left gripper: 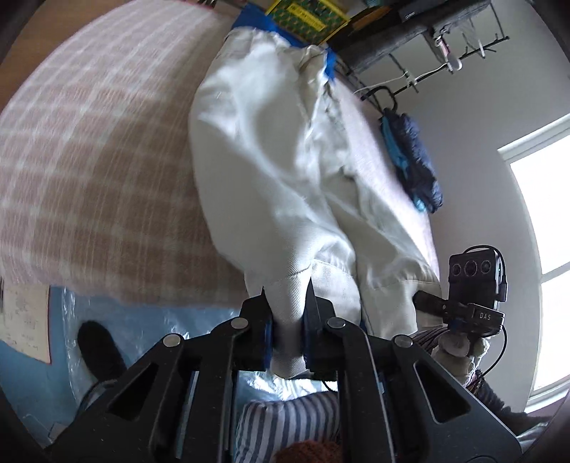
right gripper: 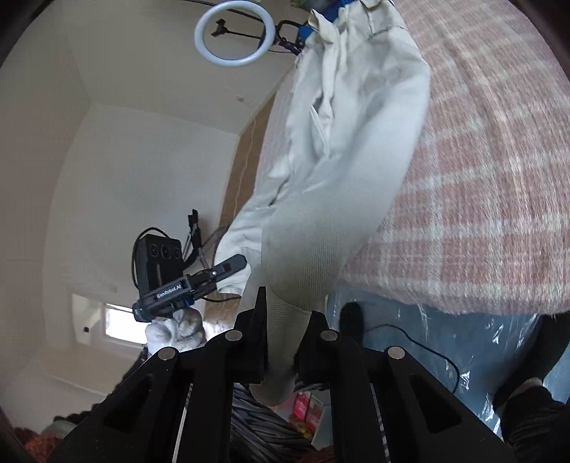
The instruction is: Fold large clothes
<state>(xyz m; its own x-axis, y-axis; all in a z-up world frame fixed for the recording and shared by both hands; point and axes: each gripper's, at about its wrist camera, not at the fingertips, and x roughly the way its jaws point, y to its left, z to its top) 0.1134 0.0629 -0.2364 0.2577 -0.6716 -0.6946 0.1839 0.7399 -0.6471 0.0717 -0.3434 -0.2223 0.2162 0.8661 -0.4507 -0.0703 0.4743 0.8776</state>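
A pair of off-white trousers (left gripper: 270, 149) lies stretched along a bed with a pink checked blanket (left gripper: 92, 171). My left gripper (left gripper: 288, 295) is shut on one leg hem and lifts it off the bed's near edge. My right gripper (right gripper: 286, 302) is shut on the other leg hem of the trousers (right gripper: 349, 142), also raised. Each gripper shows in the other's view: the right one in the left wrist view (left gripper: 427, 301), the left one in the right wrist view (right gripper: 235, 265). The waistband lies at the far end.
A dark blue garment (left gripper: 413, 156) lies at the blanket's right edge. A yellow-green box (left gripper: 306, 16) and blue sheet sit past the waistband. A ring light (right gripper: 235, 35) stands beyond the bed. Plastic sheeting (right gripper: 445, 342) and a cable cover the floor below.
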